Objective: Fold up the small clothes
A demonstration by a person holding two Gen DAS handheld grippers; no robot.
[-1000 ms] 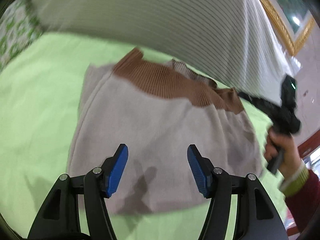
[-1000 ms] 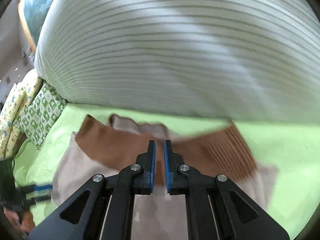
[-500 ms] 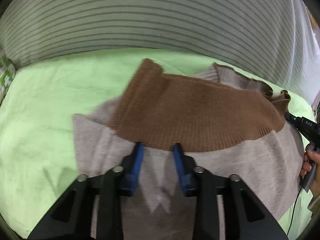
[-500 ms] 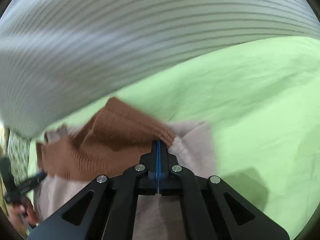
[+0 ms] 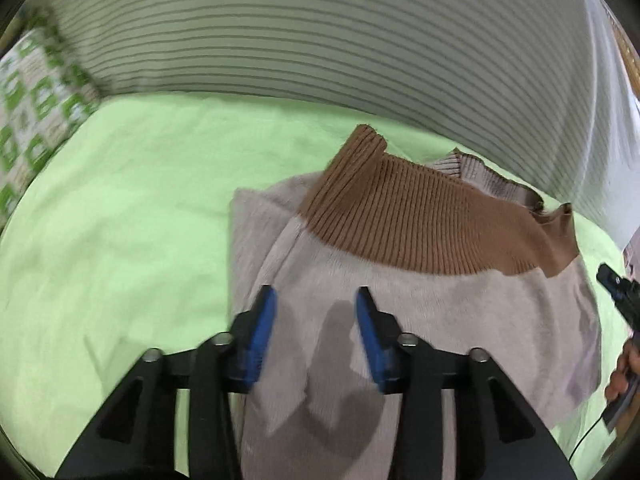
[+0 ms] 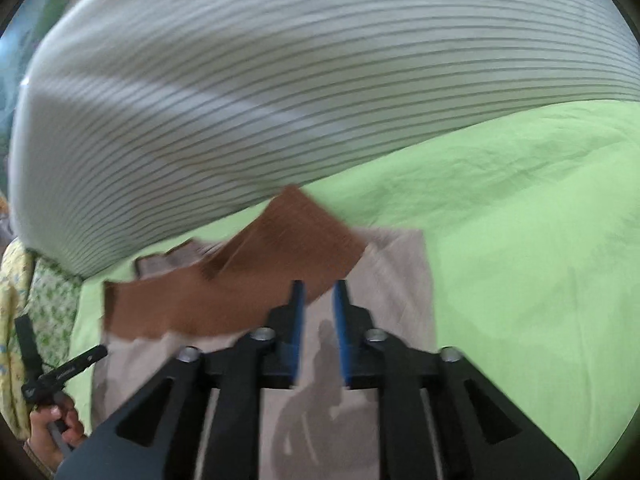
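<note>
The left gripper (image 5: 316, 312) hangs above the beige sweater (image 5: 440, 320), its blue-padded jaws apart and opening, with nothing between them but the knit lying below. Ahead of its fingertips runs the sweater's brown ribbed band (image 5: 420, 224), and a folded beige edge lies just to the left of its left finger. The sweater rests flat on the lime-green sheet (image 5: 120, 240), which spreads far to the gripper's left. Beyond the garment rises a grey striped cushion (image 5: 320, 32), with a green-patterned pillow (image 5: 36, 92) at the far left.

The right gripper (image 6: 319, 308) sits over the same sweater, its jaws a narrow gap apart and opening, clamped on nothing. The brown band lies just ahead and to its left, one corner lifted and blurred. Bare green sheet fills the space to its right. No container shows in either view.
</note>
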